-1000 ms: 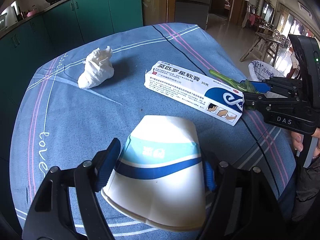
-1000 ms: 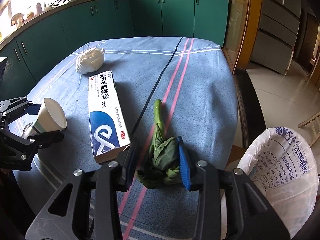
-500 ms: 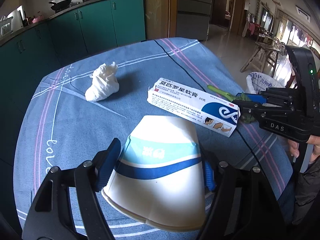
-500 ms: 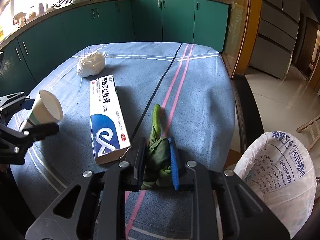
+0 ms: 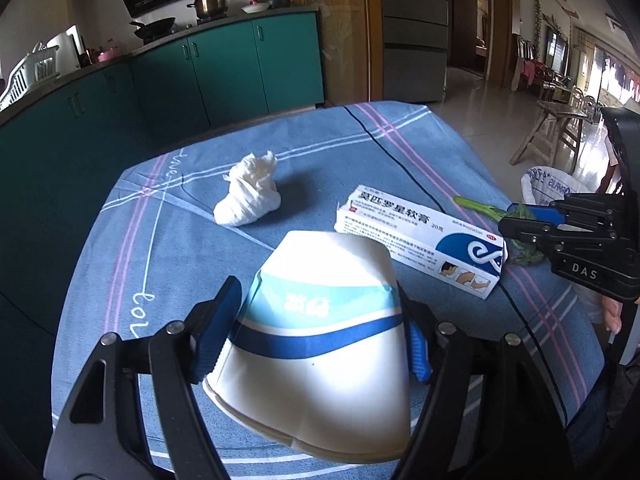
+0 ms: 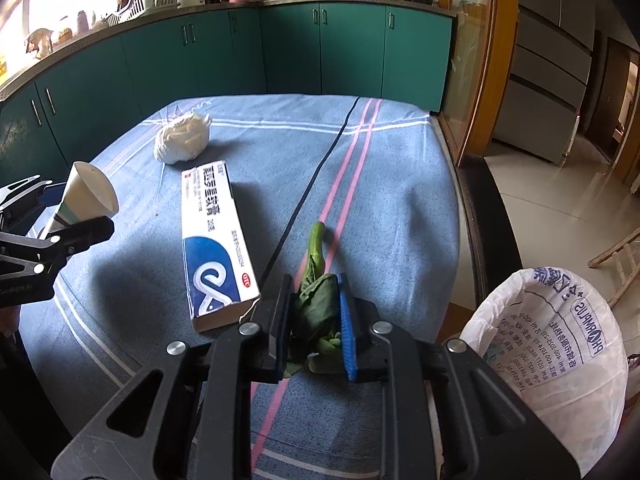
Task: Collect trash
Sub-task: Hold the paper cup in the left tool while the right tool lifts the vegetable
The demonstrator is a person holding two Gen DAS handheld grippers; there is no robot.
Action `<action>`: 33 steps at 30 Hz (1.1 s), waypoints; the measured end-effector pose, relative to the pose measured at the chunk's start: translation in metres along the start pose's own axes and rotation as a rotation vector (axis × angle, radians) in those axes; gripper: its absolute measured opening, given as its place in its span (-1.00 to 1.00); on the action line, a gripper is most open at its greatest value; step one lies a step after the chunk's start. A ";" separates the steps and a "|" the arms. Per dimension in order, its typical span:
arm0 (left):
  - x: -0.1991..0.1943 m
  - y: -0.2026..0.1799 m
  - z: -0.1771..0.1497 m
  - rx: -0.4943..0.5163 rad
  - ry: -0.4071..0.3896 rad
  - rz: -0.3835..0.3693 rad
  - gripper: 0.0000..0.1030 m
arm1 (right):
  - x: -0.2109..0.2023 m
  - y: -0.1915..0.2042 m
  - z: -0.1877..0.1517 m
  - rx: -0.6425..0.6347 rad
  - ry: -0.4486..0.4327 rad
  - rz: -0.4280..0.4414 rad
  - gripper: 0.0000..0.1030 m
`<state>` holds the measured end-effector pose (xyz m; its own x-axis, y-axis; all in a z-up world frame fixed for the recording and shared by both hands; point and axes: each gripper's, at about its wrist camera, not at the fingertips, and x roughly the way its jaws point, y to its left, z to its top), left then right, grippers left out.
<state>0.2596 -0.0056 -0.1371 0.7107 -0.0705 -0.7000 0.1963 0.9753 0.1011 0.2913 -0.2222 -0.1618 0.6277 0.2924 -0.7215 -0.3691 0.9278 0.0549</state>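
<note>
Trash lies scattered on a table [image 6: 400, 184] covered with a blue striped cloth. Left gripper [image 5: 320, 320] has its fingers [image 5: 218, 320] clamped on the sides of a white paper cup [image 5: 324, 336] with blue bands, held tilted above the near edge of the table, its mouth turned away from that gripper's camera. Right gripper [image 6: 314, 316] has its fingers [image 6: 346, 320] pressed together on the dark leaves of a green vegetable scrap [image 6: 316, 280], whose pale stalk points toward the far side of the table along a pink stripe. Just left of the scrap lies a long white and blue ointment box [image 6: 212, 240], flat on the cloth. Farther back sits a crumpled white tissue [image 6: 182, 140], well apart from the box. Beside the table's right edge, lower down, stands a bin lined with a white printed plastic bag [image 6: 560, 340], its mouth open.
</note>
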 end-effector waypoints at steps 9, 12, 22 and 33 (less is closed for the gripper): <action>-0.016 0.005 0.003 -0.026 -0.083 0.045 0.41 | -0.014 0.006 0.002 -0.013 -0.053 0.030 -0.58; -0.018 0.000 0.003 -0.008 -0.095 0.042 0.41 | -0.026 -0.002 0.002 0.003 -0.087 0.031 -0.58; -0.014 -0.022 0.000 0.064 -0.089 0.053 0.41 | -0.050 -0.036 -0.002 0.093 -0.158 0.020 -0.58; -0.012 -0.028 -0.002 0.067 -0.083 0.049 0.41 | -0.055 -0.029 -0.004 0.084 -0.187 0.123 -0.58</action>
<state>0.2446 -0.0319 -0.1331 0.7737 -0.0432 -0.6321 0.2028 0.9621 0.1825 0.2649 -0.2661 -0.1264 0.7001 0.4353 -0.5660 -0.3971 0.8961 0.1981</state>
